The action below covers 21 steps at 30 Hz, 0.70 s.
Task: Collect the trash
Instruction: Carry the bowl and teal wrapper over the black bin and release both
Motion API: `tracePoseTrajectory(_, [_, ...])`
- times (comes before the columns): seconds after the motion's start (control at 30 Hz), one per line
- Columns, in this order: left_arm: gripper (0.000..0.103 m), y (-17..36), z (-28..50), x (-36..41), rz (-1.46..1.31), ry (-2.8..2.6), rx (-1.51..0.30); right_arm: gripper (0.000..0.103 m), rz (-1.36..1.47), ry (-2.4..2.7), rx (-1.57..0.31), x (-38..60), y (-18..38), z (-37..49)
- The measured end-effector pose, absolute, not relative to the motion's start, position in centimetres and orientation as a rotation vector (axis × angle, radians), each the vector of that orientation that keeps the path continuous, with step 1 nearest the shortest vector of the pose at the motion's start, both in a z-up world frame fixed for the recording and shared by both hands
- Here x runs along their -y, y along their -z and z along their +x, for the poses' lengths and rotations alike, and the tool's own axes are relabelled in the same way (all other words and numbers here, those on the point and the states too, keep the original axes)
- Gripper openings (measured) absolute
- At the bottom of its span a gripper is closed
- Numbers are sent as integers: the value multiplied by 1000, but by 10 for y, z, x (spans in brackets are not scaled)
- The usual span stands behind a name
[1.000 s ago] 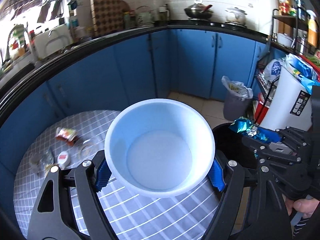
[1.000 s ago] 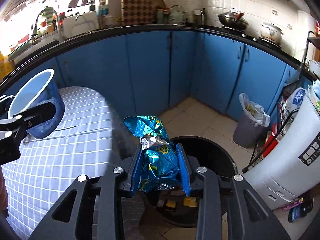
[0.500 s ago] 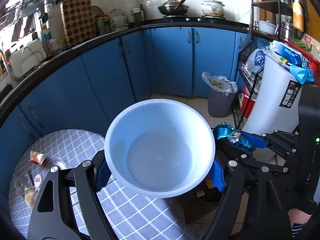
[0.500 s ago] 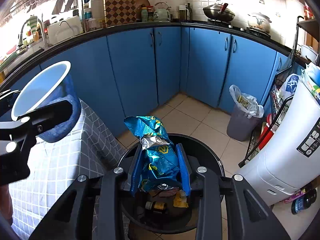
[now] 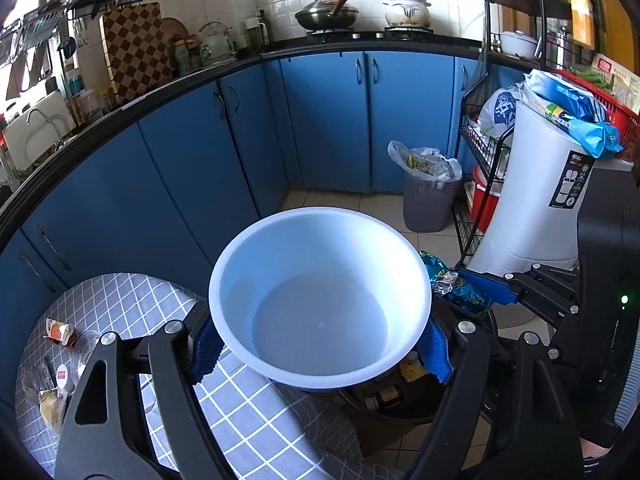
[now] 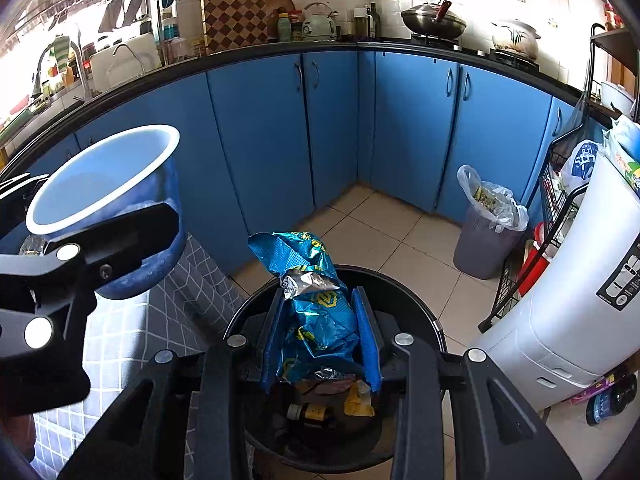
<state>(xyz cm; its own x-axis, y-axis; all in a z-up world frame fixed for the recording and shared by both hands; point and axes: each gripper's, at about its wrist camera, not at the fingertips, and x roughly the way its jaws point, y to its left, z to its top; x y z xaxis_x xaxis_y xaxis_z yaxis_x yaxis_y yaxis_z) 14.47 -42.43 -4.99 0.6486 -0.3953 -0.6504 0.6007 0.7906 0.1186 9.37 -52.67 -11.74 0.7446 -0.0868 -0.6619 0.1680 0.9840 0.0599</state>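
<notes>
My left gripper (image 5: 320, 346) is shut on an empty blue-and-white paper bowl (image 5: 320, 300), held upright over the table's edge beside the black trash bin (image 5: 396, 404). In the right wrist view the same bowl (image 6: 108, 204) hangs at the left. My right gripper (image 6: 320, 336) is shut on a crumpled blue foil snack bag (image 6: 316, 312), directly above the open black bin (image 6: 424, 324). A bottle and yellow wrappers lie in the bin's bottom. The bag (image 5: 456, 288) also shows at the right of the bowl in the left wrist view.
A round table with a grey checked cloth (image 5: 132, 304) carries small wrappers and cups (image 5: 60, 360) at its left. A grey bin with a plastic liner (image 5: 428, 196) stands by blue cabinets (image 5: 328, 120). A white appliance (image 5: 548, 196) and wire rack stand right.
My left gripper carried the bowl rightward off the table toward the black bin. My right gripper with the bag shifted over the bin's opening, then held still.
</notes>
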Motion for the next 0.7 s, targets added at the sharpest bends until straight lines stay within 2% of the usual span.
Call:
tracePoseTrajectory(0.1, [79,51,146,426,340,581,-653,32,119,140,-720,527,119,94])
tracePoseTrajectory(0.2, [85,50,146,428,338,584,-653,32,120,140,-719,528,119,94])
tracePoseTrajectory(0.7, [91,52,147,432,337,585,-644,34,134,146,-717,534,124,95])
